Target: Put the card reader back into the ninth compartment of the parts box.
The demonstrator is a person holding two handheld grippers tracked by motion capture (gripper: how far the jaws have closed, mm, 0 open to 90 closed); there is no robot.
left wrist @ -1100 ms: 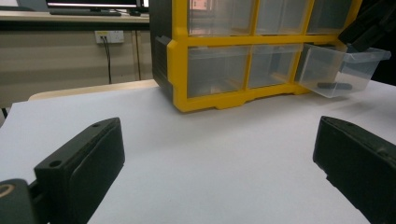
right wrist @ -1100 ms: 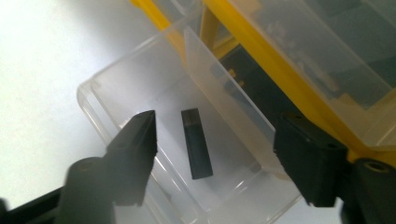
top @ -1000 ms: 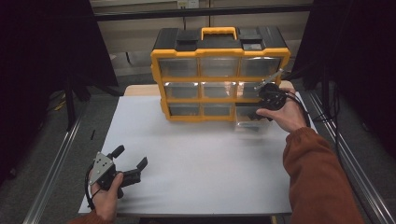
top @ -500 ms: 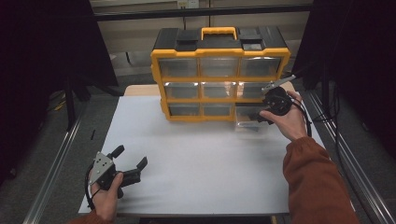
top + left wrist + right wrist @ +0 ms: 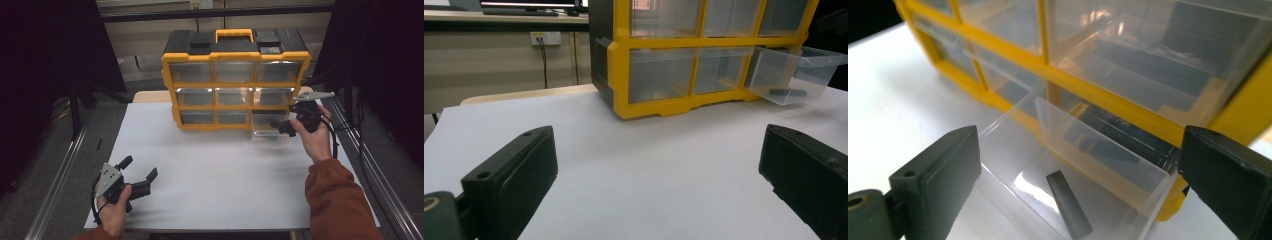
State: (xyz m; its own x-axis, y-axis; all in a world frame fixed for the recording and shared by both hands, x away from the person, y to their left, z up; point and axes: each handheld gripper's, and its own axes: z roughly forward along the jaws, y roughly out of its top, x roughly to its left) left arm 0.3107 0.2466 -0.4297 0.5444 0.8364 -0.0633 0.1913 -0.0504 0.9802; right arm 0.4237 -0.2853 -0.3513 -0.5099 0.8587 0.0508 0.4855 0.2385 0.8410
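A yellow and black organizer (image 5: 235,82) with clear drawers stands at the back of the white table (image 5: 210,180). Its bottom right drawer (image 5: 267,131) is pulled out. In the right gripper view this drawer (image 5: 1048,165) lies just below the jaws, and a small flat black piece (image 5: 1068,202) rests on its floor. My right gripper (image 5: 281,125) hovers open over the drawer with nothing between its jaws. My left gripper (image 5: 137,175) is held open low over the table's front left corner, far from the organizer. From there the pulled-out drawer (image 5: 794,75) shows the black piece (image 5: 787,92) inside.
The other drawers (image 5: 220,95) of the organizer are pushed in. A metal rail (image 5: 370,170) runs along the table's right side and another rail (image 5: 55,190) along the left. A wall socket with a cable (image 5: 543,39) is behind the table.
My right hand has turned and drifted slightly right and nearer the front, still above the pulled-out drawer. The left gripper has stayed put.
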